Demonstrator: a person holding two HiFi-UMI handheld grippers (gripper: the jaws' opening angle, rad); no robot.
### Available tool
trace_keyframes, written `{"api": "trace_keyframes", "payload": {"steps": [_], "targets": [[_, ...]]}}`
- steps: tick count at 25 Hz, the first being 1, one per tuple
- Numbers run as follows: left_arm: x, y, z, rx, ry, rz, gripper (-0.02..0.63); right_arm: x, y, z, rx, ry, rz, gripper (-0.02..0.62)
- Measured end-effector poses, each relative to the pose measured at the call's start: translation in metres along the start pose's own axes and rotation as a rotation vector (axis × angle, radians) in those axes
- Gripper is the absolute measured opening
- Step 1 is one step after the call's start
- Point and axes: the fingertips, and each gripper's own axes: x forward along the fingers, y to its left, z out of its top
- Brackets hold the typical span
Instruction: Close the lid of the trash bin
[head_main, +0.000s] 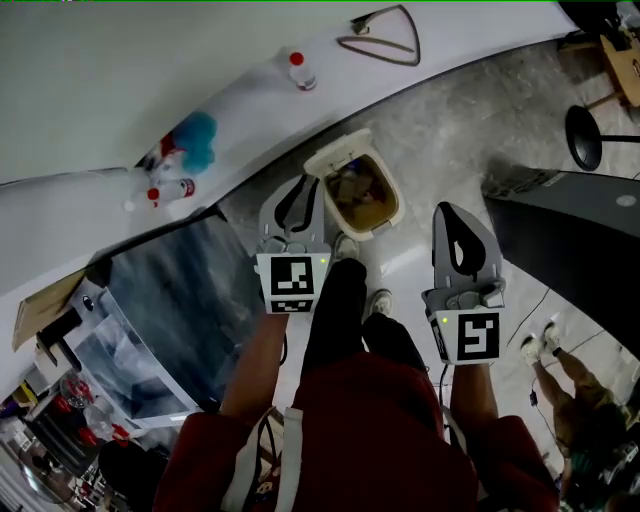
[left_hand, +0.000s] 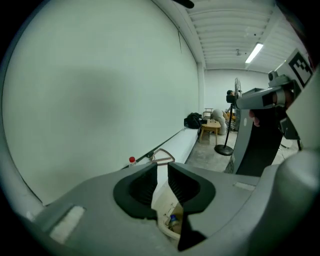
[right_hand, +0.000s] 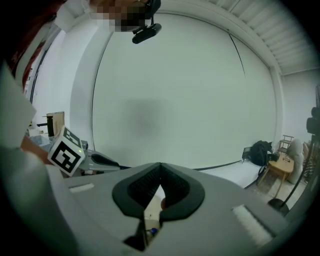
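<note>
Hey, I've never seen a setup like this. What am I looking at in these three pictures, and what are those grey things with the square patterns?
There is no robot here. A person holds a grey two-jaw tool in each hand. The head view comes from a camera on the person's head, looking down at the left gripper, the right gripper and a trash bin on the floor, its lid standing open. The other two pictures come from cameras riding on the grippers. The patterned cubes are parts of the grippers. The left jaws stand slightly apart and the right ones are together. Neither gripper holds anything.
</note>
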Motion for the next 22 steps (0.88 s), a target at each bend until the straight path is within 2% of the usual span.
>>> {"api": "trace_keyframes", "payload": {"steps": [4,10,16,22], "targets": [[0.031,0.004,-0.032,0.022,0.071,-0.057,0.119,0.016,0.008,-0.017,-0.004,0.053,0.006,0.000],[0.079,0.007,-0.080,0.066,0.180,-0.129,0.169,0.037,0.011,-0.036,-0.005,0.102,-0.003,0.000],[0.108,0.000,-0.111,0.119,0.247,-0.213,0.186,0.046,0.018,-0.045,-0.011,0.142,-0.016,0.000],[0.119,-0.006,-0.129,0.133,0.282,-0.247,0.192,0.049,0.021,-0.054,-0.004,0.165,-0.028,0.000]]}}
